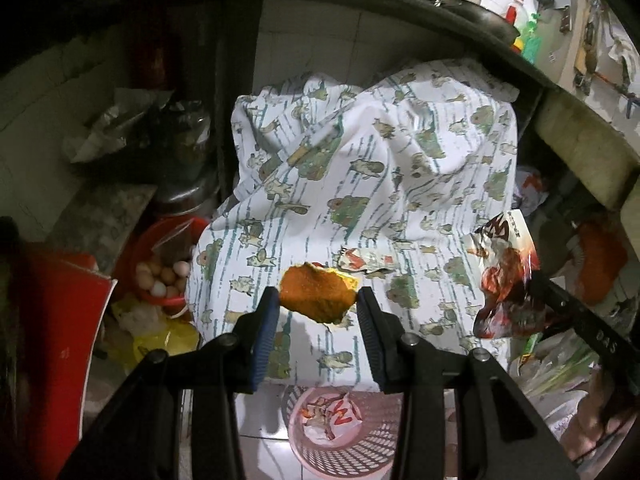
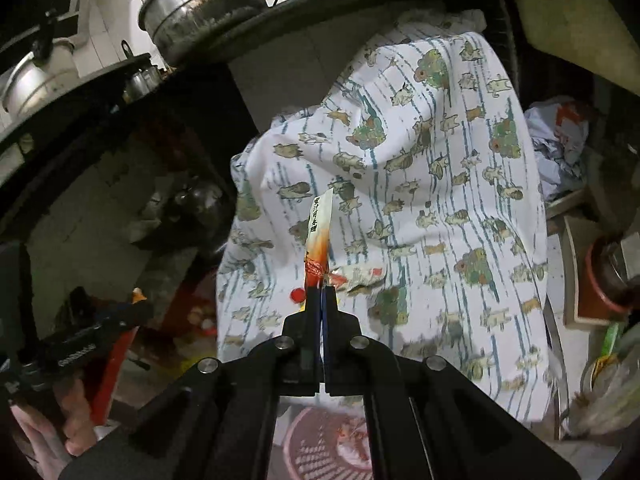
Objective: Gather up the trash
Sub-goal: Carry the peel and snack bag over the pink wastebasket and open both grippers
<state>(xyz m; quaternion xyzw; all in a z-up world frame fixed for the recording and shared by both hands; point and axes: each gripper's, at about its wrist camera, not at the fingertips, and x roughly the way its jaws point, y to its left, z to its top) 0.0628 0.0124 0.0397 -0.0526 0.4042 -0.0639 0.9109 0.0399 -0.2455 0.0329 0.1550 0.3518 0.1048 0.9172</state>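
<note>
My left gripper (image 1: 318, 300) is shut on an orange peel-like scrap (image 1: 316, 296), held between its blue pads above a cloth (image 1: 360, 168) printed with animals. My right gripper (image 2: 321, 290) is shut on a red and white snack wrapper (image 2: 319, 236), seen edge-on here and hanging at the right in the left wrist view (image 1: 506, 276). A small crumpled wrapper (image 1: 366, 260) lies on the cloth just beyond the scrap. Below both grippers stands a pink slotted basket (image 1: 376, 444) with wrappers inside. A hand holds the left gripper (image 2: 132, 308) at the lower left.
A red bowl of eggs (image 1: 160, 276) and a red board (image 1: 60, 320) sit left of the cloth. Metal pots (image 2: 200, 4) stand on a dark shelf above. Plastic bags (image 1: 560, 368) crowd the right side.
</note>
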